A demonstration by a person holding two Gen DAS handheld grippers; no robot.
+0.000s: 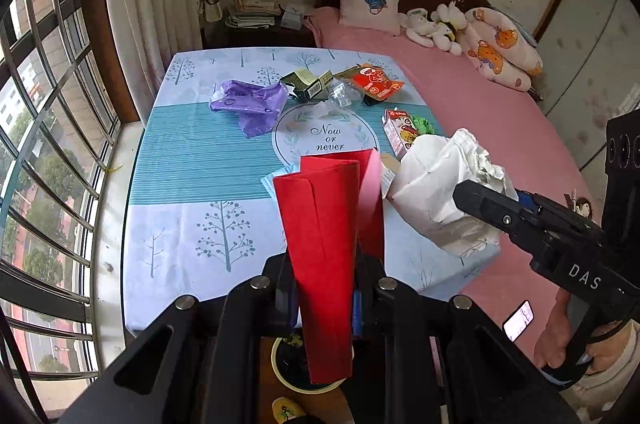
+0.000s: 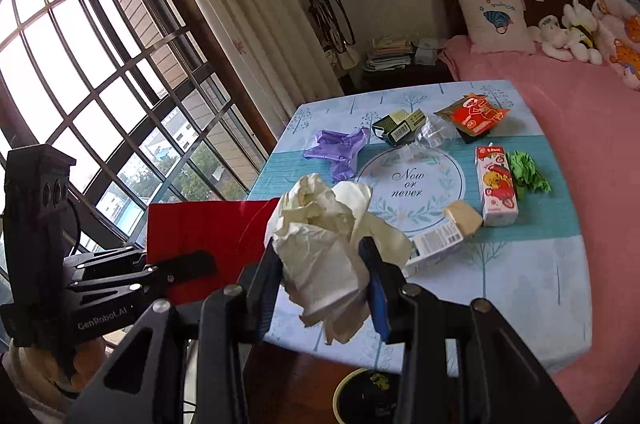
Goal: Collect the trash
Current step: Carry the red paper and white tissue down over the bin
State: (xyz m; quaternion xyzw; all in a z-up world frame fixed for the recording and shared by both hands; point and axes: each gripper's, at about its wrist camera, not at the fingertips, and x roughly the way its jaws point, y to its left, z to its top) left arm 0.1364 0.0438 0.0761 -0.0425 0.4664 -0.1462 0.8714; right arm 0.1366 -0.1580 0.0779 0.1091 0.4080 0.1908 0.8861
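My left gripper (image 1: 326, 264) is shut on a folded red paper (image 1: 324, 224), which stands up above the near table edge. My right gripper (image 2: 322, 264) is shut on a crumpled white paper wad (image 2: 324, 244), held to the right of the red paper (image 2: 208, 224). Both are lifted over the table (image 2: 520, 288). On the table lie a purple plastic bag (image 2: 336, 151), a dark green box (image 2: 396, 127), a clear cup (image 2: 434, 135), an orange wrapper (image 2: 474, 115), a juice carton (image 2: 496, 183), green crumpled paper (image 2: 528, 171) and a small barcode box (image 2: 436, 244). Below the grippers sits a round bin (image 2: 360, 396).
A pink bed (image 2: 560, 95) with a pillow and soft toys runs along the table's right side. A barred window (image 2: 100, 83) and curtain fill the left. A nightstand with stacked papers (image 2: 390, 57) and a coat rack stand behind the table.
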